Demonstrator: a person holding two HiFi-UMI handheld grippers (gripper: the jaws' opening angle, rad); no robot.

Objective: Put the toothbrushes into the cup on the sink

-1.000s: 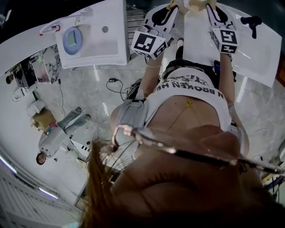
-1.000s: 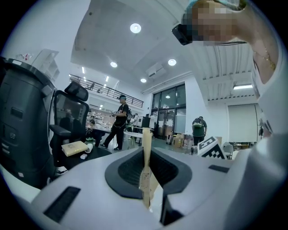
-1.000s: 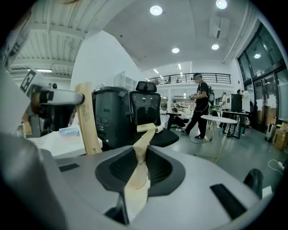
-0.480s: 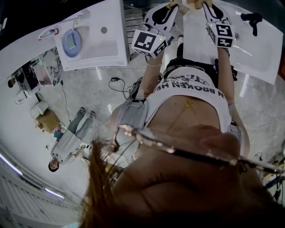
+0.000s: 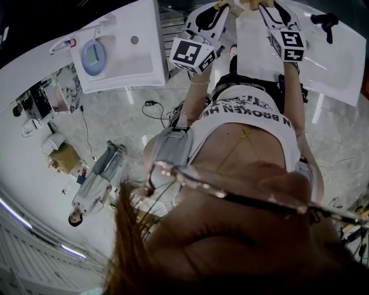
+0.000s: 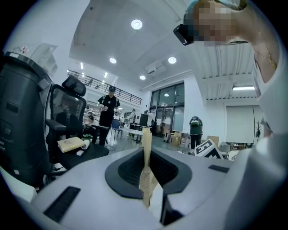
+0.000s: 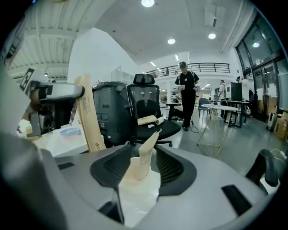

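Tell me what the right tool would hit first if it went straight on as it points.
The right tool has just opened its jaws, a torn paper scrap between them. Beyond that, the first thing in line looks to be the black chair, some way off; depth is unclear.

The left tool (image 5: 222, 6), a package (image 6: 147, 143) in its jaws, and the right tool (image 5: 263, 6) reach over the right sink (image 5: 328, 69), its faucet (image 5: 324, 22) rightward; the cup (image 5: 92, 55) sits on the left sink (image 5: 132, 66).

Left gripper (image 5: 223, 7) and right gripper (image 5: 257, 5) close together near white sink (image 5: 328, 66)
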